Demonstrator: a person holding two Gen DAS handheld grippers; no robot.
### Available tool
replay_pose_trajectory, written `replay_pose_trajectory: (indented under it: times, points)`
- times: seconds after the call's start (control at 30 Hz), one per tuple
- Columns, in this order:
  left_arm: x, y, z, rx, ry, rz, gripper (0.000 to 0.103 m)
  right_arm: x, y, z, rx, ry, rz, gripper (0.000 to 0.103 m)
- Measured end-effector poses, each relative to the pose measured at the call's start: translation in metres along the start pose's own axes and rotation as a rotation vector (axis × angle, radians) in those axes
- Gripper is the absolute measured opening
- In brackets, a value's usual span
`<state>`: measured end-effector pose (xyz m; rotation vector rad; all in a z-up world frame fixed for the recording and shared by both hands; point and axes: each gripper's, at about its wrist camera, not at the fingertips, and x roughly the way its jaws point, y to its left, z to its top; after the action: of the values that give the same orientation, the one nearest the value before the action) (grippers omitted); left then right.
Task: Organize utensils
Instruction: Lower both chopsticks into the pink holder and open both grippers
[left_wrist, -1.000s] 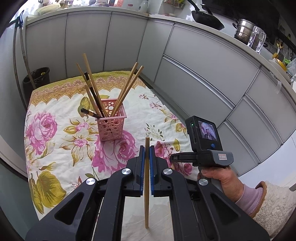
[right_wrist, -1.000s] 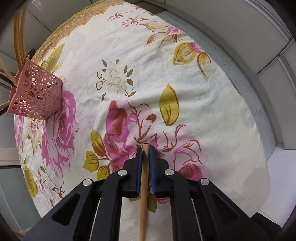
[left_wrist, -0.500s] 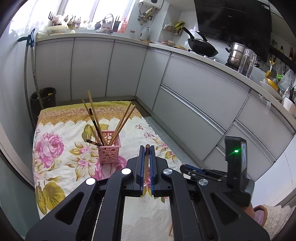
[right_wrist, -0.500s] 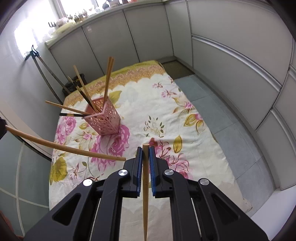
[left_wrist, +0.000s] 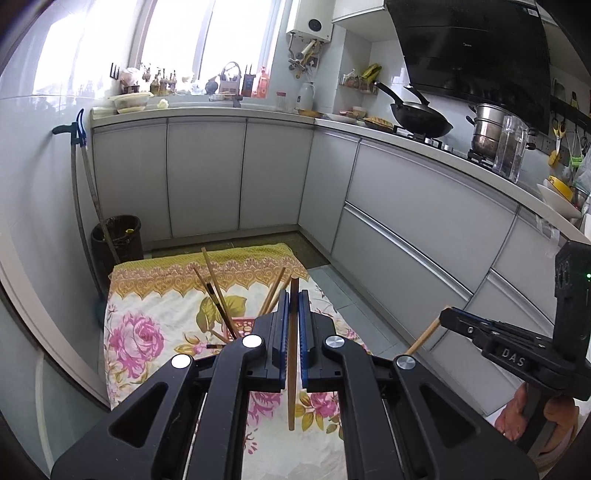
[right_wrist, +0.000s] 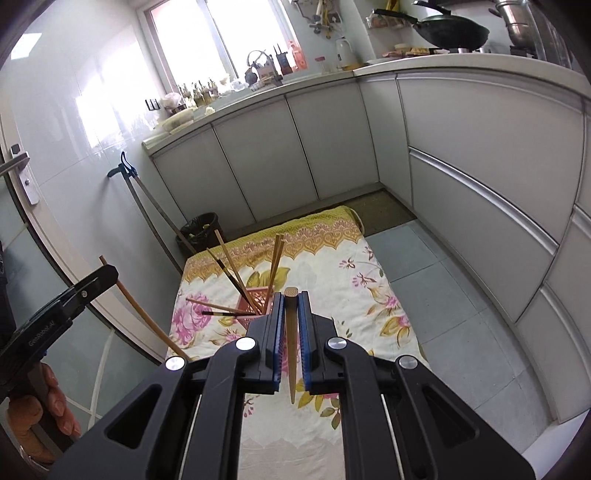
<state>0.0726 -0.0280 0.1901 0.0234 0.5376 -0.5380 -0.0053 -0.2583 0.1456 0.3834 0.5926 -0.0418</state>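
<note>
Both hands have risen since a second ago: then the right wrist camera looked almost straight down at the flowered cloth, and now both views take in the cloth from higher up, with the cabinets and window beyond.

Nearest the lens, the left claw (left_wrist: 291, 314) is clenched on a wooden chopstick (left_wrist: 292, 354), gripped near its upper end so most of the length hangs below the pads. The right claw (right_wrist: 291, 317) is clenched in the same way on a second chopstick (right_wrist: 291, 347), its blunt square head just above the pads and its tapered tip pointing down.

These sticks look light, rigid and smooth. A thin, slick shaft can pivot or slide between flat pads, so a hold closer to the thick end, where the section is square, should give the surest grip. That is about where each is held now.

Further off, the pink lattice basket (right_wrist: 255, 301) stands on the flowered cloth (right_wrist: 332, 280), partly hidden behind the claws in both views. It holds several chopsticks fanned outward, wooden and dark, and two seem to poke sideways through the lattice. The openwork walls could catch a tip, so each stick probably needs to go in tip first from above.

Beyond stand a dark waste bin (left_wrist: 118, 236), the kitchen counter (left_wrist: 207, 112) and a wok (left_wrist: 421, 120).
</note>
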Motion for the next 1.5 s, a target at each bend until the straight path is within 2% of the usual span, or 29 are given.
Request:
replay_pose_trajectory:
  times: [0.17,0.33,0.6,0.7,0.77,0.8,0.87,0.9,0.93,1.0,1.1,1.2,1.33,1.5]
  points:
    - [0.021,0.007,0.032,-0.021,-0.048,0.067,0.004,-0.001,0.007,0.029,-0.022,-0.037,0.02,0.008]
    - [0.061,0.015,0.052,-0.018,-0.065,0.155,0.004,0.01,0.014,0.046,-0.047,-0.057,0.039,0.008]
    - [0.129,0.04,0.048,-0.049,-0.01,0.214,0.004,0.048,0.012,0.054,-0.05,-0.029,0.06,0.008]
    - [0.153,0.045,0.039,-0.067,0.046,0.2,0.005,0.06,0.009,0.054,-0.048,-0.014,0.061,0.008]
    - [0.164,0.044,0.03,-0.052,0.098,0.217,0.006,0.065,0.008,0.054,-0.043,-0.005,0.064,0.008]
    - [0.162,0.043,0.026,-0.045,0.099,0.222,0.009,0.067,0.008,0.053,-0.041,-0.002,0.067,0.008]
    - [0.148,0.041,0.024,-0.048,0.07,0.227,0.026,0.067,0.009,0.055,-0.037,-0.009,0.071,0.008]
    - [0.137,0.042,0.024,-0.056,0.045,0.228,0.04,0.067,0.01,0.055,-0.036,-0.016,0.074,0.008]
    - [0.123,0.042,0.025,-0.062,0.013,0.229,0.044,0.066,0.012,0.057,-0.033,-0.021,0.079,0.008]
    - [0.096,0.04,0.029,-0.071,-0.05,0.232,0.046,0.065,0.018,0.061,-0.035,-0.035,0.086,0.008]
    - [0.048,0.042,0.026,-0.097,-0.145,0.22,0.055,0.062,0.032,0.069,-0.051,-0.079,0.085,0.008]
    - [0.012,0.044,0.015,-0.099,-0.205,0.233,0.055,0.063,0.046,0.077,-0.061,-0.109,0.091,0.008]
    - [-0.008,0.051,0.001,-0.11,-0.21,0.239,0.056,0.072,0.064,0.084,-0.08,-0.131,0.089,0.008]
    - [-0.01,0.065,-0.009,-0.143,-0.194,0.242,0.056,0.094,0.076,0.078,-0.099,-0.134,0.071,0.008]
